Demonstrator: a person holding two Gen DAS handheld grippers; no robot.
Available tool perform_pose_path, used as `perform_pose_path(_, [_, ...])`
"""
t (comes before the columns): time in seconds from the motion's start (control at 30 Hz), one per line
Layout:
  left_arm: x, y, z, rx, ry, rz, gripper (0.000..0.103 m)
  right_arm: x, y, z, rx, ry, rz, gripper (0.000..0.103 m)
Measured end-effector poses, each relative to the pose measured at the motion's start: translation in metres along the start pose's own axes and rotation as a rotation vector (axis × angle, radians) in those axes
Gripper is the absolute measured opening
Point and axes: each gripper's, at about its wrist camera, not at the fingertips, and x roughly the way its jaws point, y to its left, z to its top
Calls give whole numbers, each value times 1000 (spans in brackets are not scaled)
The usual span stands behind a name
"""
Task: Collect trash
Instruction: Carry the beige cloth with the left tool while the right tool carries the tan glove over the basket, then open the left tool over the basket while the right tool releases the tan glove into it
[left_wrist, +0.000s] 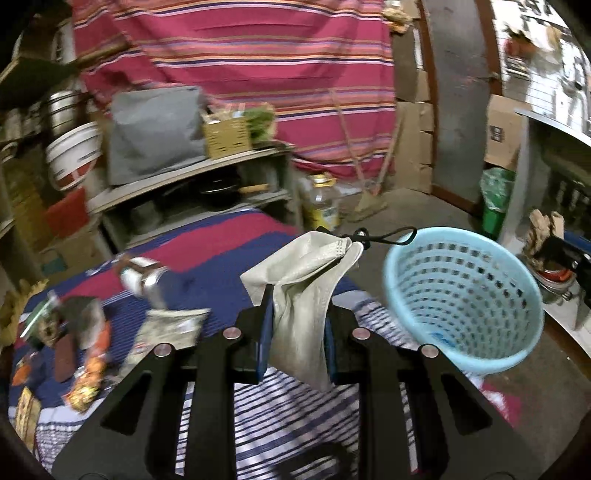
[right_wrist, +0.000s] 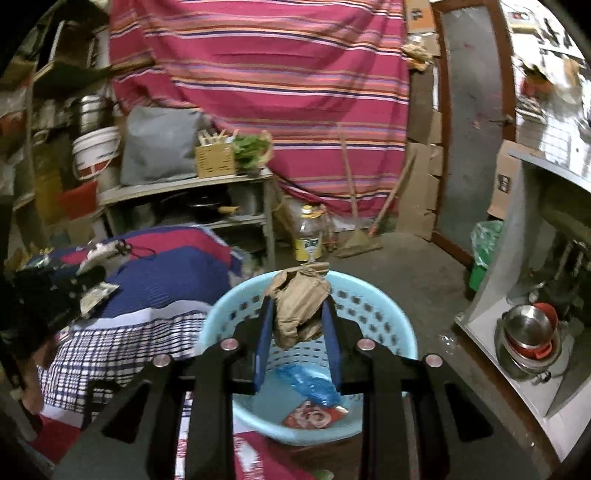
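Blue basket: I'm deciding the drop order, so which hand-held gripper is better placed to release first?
Right. The right hand-held gripper holds crumpled brown paper over the blue basket; the left hand-held gripper, gripping a white pouch, sits beside it.

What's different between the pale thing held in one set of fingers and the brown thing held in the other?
The pale cloth pouch is off-white with a black drawstring; the brown paper wad is tan and crumpled. The pouch is the larger and hangs beside the blue basket; the wad sits over the basket's opening. Both are pinched between blue fingers, the pouch by the left gripper, the wad by the right gripper.
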Motion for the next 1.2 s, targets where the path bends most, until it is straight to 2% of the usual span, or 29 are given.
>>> perform_pose_path(0.43, [52,-84,22,46,60,-206,22,24,-45,-4,86,28,-33,27])
perform_pose_path(0.67, [71,-113,32,93,81,-249,24,31,-57,-9,114,39,-48,27])
perform_pose_path(0.73, [72,-117,36,101,77,-242,32,33,-59,-9,123,42,-47,27])
perform_pose_path(0.87, [73,-113,38,86,91,-258,40,35,-59,-9,119,45,-46,27])
perform_pose_path(1.0, [70,-107,37,80,74,-250,56,39,-56,-11,118,51,-41,27])
perform_pose_path(1.17, [66,-92,39,42,64,-229,62,42,-54,-12,114,62,-36,27])
perform_pose_path(1.2, [63,-87,39,34,55,-215,66,42,-54,-12,112,63,-35,27])
